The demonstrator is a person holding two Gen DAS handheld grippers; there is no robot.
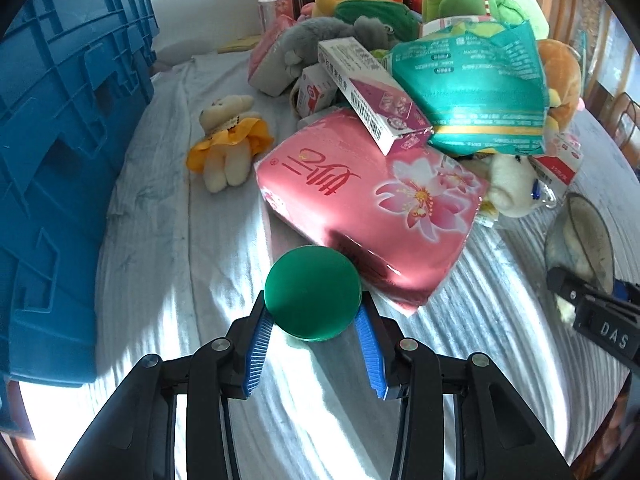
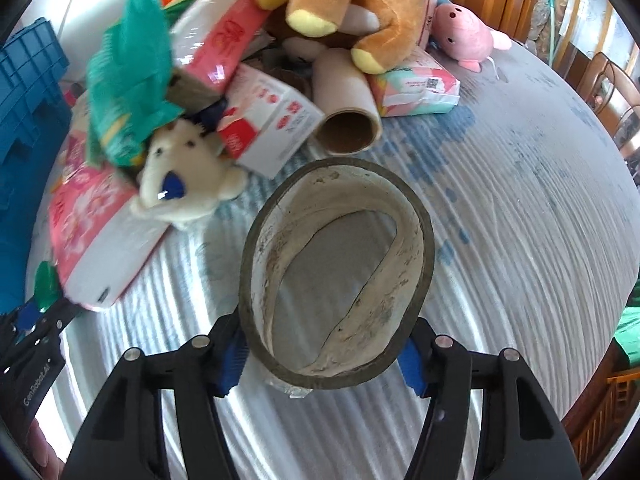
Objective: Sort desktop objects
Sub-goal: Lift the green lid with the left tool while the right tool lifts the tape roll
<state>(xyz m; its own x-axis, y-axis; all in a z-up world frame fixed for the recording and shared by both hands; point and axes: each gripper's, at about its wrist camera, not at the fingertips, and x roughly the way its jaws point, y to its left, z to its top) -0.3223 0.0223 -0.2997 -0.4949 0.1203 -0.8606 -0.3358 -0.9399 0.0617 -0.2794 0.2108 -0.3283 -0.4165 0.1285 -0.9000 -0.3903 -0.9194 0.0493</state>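
My left gripper (image 1: 314, 320) is shut on a round green tin (image 1: 313, 291), held just above the cloth in front of a pink tissue pack (image 1: 372, 200). My right gripper (image 2: 320, 360) is shut on a squashed tape roll (image 2: 336, 276), a wide ring with a dirty inner wall, held above the cloth. The roll (image 1: 580, 236) and the right gripper (image 1: 592, 312) also show at the right edge of the left wrist view. A pile of plush toys, boxes and tissue packs lies behind both grippers.
A blue plastic crate (image 1: 60, 152) stands at the left. The pile holds a small bear in a yellow dress (image 1: 228, 136), a white bear (image 2: 188, 172), a brown plush (image 2: 360, 4), a pink plush (image 2: 464, 32), a cardboard tube (image 2: 348, 108) and a teal pack (image 1: 476, 92). Wooden chairs stand beyond the table's right edge.
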